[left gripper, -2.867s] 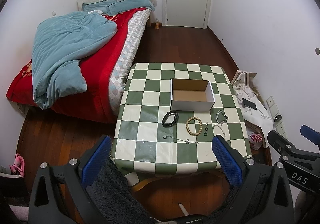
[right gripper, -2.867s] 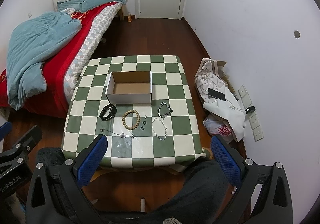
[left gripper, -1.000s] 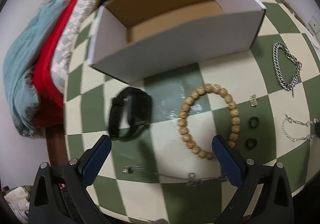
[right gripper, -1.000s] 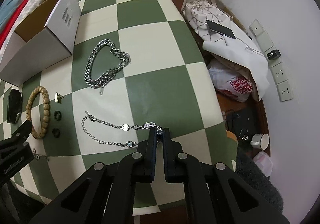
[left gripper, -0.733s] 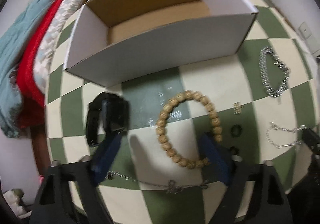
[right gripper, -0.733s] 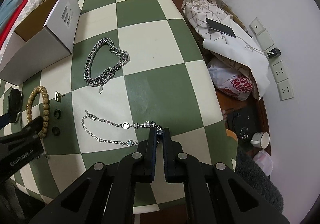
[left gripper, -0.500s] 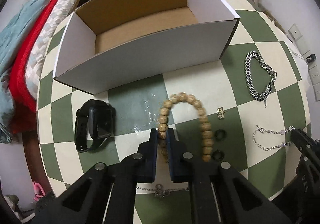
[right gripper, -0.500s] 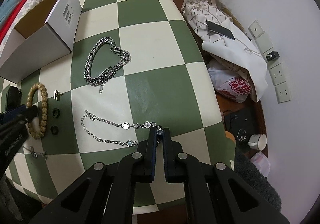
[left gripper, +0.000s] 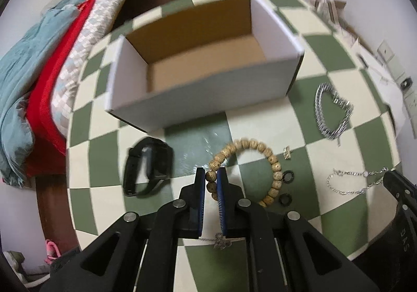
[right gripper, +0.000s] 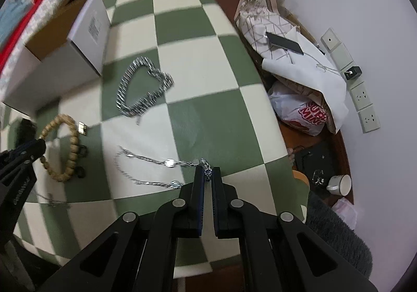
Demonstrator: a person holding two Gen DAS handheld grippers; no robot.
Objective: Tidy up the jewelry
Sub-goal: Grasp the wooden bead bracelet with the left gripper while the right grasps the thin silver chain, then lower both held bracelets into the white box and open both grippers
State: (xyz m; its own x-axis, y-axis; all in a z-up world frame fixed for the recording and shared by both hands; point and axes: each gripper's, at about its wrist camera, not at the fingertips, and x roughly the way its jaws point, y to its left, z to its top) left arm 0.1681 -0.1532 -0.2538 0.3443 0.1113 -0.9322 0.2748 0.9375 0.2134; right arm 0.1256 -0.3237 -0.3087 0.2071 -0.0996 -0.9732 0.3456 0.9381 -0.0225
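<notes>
Left gripper (left gripper: 211,179) clamped on wooden bead bracelet (left gripper: 272,160) at its 9 o'clock, on the bench (left gripper: 263,120) before the box (left gripper: 198,99). Beads light, hard, strung loose: will dangle. Right gripper (right gripper: 208,173) pinches thin chain bracelet (right gripper: 146,159) at 3 o'clock; limp, slippery.

white plastic bag (right gripper: 302,116) on floor: red letters, partly readable "mins". gripper body (left gripper: 405,239): "das". box label (right gripper: 93,27): print too blurred to read.
</notes>
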